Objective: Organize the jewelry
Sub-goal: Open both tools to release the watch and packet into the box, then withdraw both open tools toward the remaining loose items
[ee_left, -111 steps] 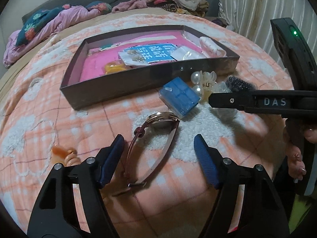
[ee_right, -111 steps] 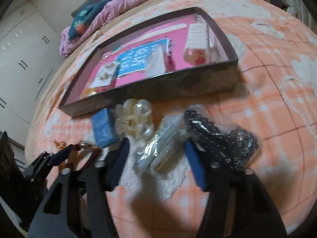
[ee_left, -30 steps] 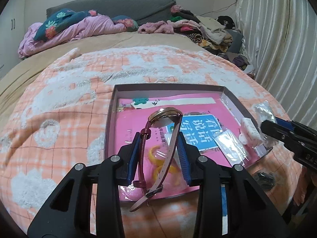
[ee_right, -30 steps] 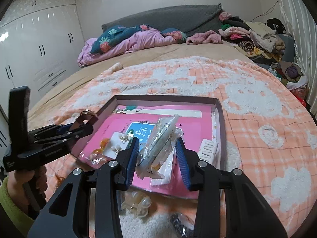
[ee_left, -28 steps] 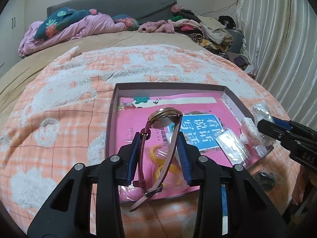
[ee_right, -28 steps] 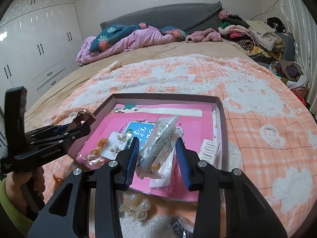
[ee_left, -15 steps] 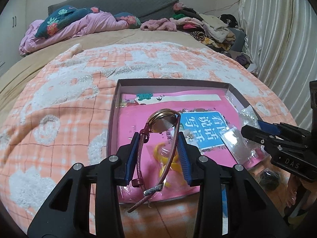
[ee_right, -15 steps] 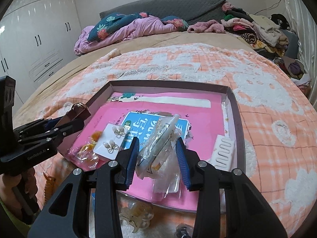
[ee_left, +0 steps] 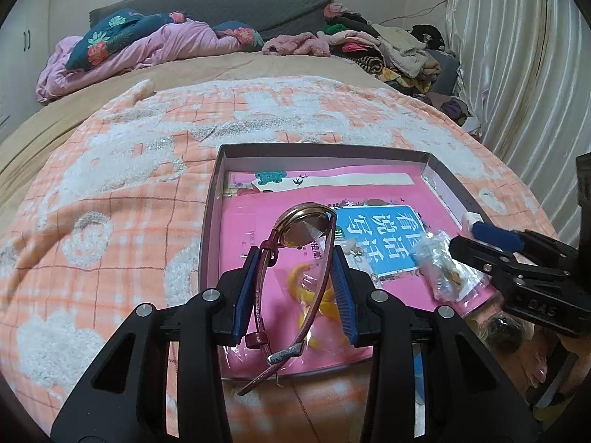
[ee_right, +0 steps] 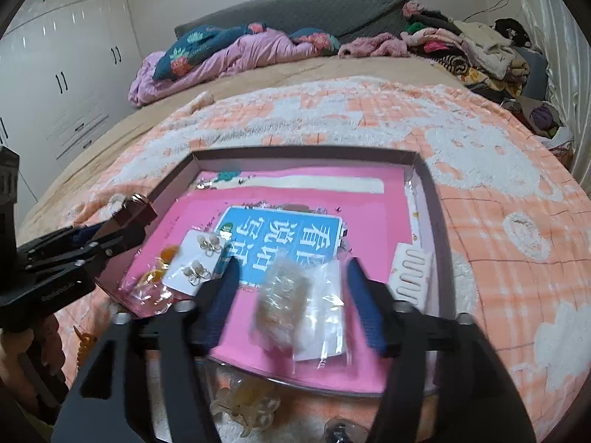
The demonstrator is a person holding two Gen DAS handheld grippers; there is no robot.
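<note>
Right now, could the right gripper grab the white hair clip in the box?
Probably yes. The right gripper has its jaws opening, with the clear packet loose between them, no longer pinched. The white hair clip lies just beside its right finger in the box, uncovered, with nothing between.

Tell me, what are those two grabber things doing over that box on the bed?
A person is tidying jewelry into a shallow box on the bed. The left gripper is pinching a wristwatch by its dark red strap, over the box. The right gripper is opening its jaws to let go of a small clear plastic packet, which sits between them over the box. A white hair clip and an earring card already lie in the box.
</note>
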